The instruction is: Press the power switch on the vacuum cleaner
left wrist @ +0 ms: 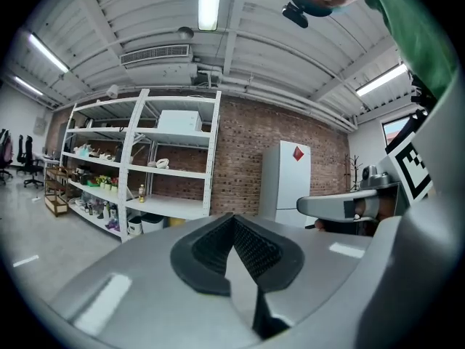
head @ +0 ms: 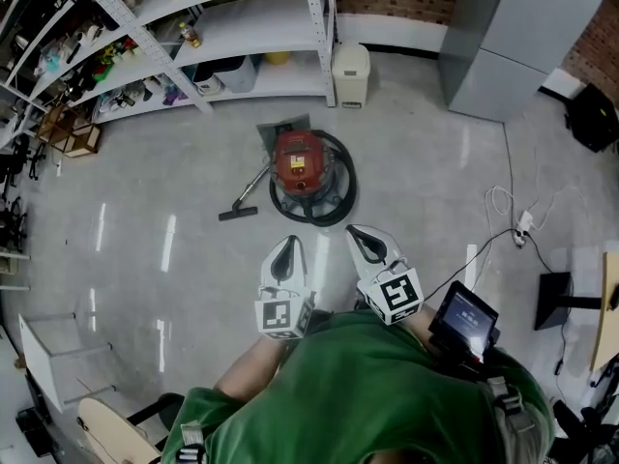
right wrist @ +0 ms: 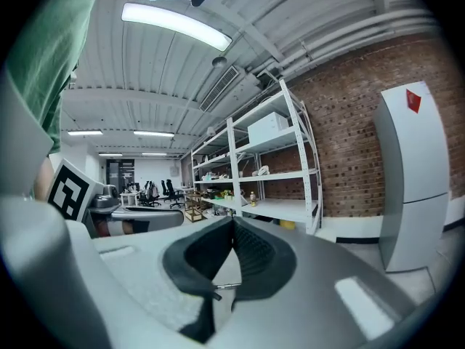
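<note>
We can read no brand: the vacuum cleaner (head: pixel 302 167) carries a small yellow label on its red top, too small to make out. The tall grey cabinet (head: pixel 522 37) bears a red diamond mark with no legible print. Each gripper's cube shows only black and white square markers.

The vacuum cleaner stands on the bare floor (head: pixel 145 240) ahead of us, well apart from both grippers, with open floor between. Its black hose (head: pixel 338 196) curls around the body on the right and near sides. The wand (head: pixel 255 184) runs from the body out to the lower left of the head view and ends at the flat nozzle (head: pixel 238 213) on the floor. That slant is the machine's long axis.

Behind the vacuum cleaner stand white shelves (head: pixel 222 27) and a pale bin (head: pixel 350 73), near it but not touching. To the right a white cable (head: pixel 503 206) trails across the floor.

The left gripper (head: pixel 285 259) and the right gripper (head: pixel 368 243) hang side by side in the air, close to the body in the green top (head: pixel 377 394), both aimed forward. In each gripper view the ribbed pads (left wrist: pixel 254 251) press together at the tip with nothing between them; the right gripper's pads (right wrist: pixel 251 257) meet the same way
</note>
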`<state>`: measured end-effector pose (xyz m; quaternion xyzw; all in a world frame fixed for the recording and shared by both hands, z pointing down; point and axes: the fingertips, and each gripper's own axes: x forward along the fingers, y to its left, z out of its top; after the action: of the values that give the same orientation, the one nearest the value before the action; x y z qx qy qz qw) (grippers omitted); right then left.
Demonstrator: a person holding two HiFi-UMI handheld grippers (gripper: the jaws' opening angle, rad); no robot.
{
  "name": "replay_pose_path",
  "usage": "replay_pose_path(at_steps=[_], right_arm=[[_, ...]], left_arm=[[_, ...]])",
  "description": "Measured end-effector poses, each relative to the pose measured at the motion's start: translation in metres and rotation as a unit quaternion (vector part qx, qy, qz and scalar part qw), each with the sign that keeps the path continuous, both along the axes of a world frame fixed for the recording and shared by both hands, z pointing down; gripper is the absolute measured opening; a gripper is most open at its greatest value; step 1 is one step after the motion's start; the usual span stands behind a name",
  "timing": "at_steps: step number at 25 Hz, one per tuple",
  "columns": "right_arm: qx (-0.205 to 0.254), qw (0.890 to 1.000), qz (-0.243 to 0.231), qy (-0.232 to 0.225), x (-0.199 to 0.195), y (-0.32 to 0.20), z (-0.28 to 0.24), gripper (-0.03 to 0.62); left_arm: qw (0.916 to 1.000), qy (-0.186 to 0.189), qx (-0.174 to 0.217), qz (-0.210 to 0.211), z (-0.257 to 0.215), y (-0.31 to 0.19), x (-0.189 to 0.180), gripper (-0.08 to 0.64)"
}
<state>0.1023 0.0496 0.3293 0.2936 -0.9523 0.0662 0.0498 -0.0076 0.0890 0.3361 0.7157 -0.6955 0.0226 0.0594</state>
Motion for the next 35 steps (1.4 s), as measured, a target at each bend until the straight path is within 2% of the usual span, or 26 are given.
replay_pose_path(at_steps=[8,15,23,35], right_arm=[[-0.006,1.000,-0.026,-0.009,0.009,-0.038,0.003,0.002],[-0.007,1.000,-0.027,-0.006,-0.002,-0.059,0.007,0.002],[-0.006,1.000,-0.009,0.015,-0.045,-0.092,0.013,0.002],[0.004,0.999,0.030,0.044,-0.139,-0.145,0.011,0.002]], left_arm=[[0.9995,-0.012,-0.008,-0.029,0.002,-0.029,0.012,0.006],[0.9993,-0.013,-0.010,-0.035,0.008,-0.048,-0.001,0.007],[0.9998,0.004,-0.012,-0.014,0.020,-0.084,-0.046,0.006],[0.9993,0.018,-0.013,0.029,0.029,-0.142,-0.144,0.007]])
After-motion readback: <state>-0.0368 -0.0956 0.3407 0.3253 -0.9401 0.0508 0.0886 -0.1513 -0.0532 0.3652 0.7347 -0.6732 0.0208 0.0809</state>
